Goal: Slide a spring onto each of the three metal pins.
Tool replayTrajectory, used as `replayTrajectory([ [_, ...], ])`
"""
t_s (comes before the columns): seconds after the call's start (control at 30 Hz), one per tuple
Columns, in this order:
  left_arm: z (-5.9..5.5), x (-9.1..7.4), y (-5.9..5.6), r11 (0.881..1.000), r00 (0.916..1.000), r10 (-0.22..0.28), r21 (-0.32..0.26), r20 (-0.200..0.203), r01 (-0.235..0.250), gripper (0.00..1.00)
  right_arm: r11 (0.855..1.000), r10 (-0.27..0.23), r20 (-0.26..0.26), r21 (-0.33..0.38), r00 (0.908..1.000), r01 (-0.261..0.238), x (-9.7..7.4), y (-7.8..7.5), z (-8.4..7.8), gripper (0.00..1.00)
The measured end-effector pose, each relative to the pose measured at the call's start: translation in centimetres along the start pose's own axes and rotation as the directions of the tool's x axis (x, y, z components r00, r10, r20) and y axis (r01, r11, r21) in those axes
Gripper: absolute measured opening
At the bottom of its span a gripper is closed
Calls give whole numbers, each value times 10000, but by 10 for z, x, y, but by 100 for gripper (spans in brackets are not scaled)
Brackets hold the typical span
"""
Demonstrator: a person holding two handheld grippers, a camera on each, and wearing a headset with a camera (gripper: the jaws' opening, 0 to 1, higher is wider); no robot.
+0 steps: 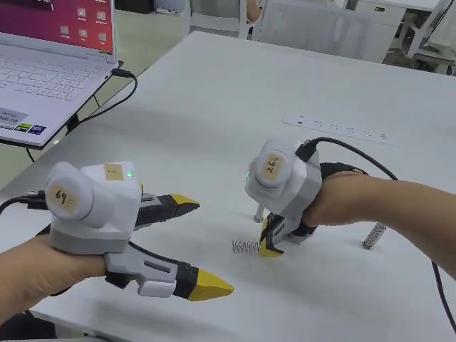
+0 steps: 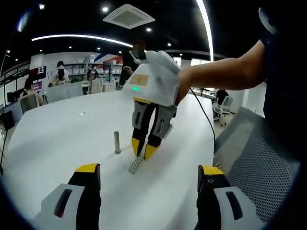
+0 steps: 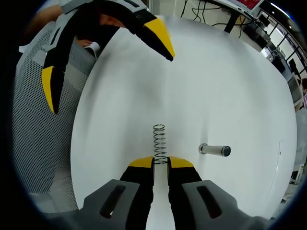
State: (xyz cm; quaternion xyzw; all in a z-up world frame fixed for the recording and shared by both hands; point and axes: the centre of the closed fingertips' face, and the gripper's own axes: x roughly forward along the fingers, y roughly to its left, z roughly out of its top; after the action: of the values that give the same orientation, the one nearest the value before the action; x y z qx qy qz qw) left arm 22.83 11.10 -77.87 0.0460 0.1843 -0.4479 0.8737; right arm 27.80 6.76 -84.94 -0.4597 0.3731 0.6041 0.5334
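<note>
Left gripper point(image 1: 212, 247) hangs at lower left, jaws wide and empty. Right gripper point(image 3: 160, 162) pinches the near end of the spring point(image 3: 159, 141), its axis running up-frame from the tips; the metal pin point(image 3: 215, 150) sits just right of it.

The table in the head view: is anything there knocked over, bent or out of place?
Nothing really stands out. One spring lies flat, its end pinched by the right gripper, beside an upright metal pin. A second spring by the forearm stands slightly tilted.
</note>
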Motion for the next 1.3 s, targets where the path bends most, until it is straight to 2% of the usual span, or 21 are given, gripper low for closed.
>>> replayTrajectory([
  [0.3, 3, 7, 0, 9994, 9997, -246, 240, 11, 246, 70, 9999, 54, 393, 86, 9992, -57, -23, 9, 3, 8],
  [0.57, 8, 14, -5, 9967, 9986, -520, 624, 68, 514, 54, 9996, 121, 494, -243, 9987, -109, -43, 20, 5, 8],
  [0.8, 12, 15, -10, 9935, 9974, -692, 915, 186, 673, 43, 9983, 263, 562, -542, 9981, -232, -52, 33, 15, 8],
  [1.07, 15, 16, -16, 9876, 9958, -878, 1332, 272, 834, 28, 9969, 309, 606, -747, 9977, -263, -58, 38, 21, 8],
  [1.3, 14, 18, -22, 9825, 9938, -1098, 1533, 183, 1057, 17, 9947, 423, 624, -962, 9972, -362, -61, 45, 24, 8],
])
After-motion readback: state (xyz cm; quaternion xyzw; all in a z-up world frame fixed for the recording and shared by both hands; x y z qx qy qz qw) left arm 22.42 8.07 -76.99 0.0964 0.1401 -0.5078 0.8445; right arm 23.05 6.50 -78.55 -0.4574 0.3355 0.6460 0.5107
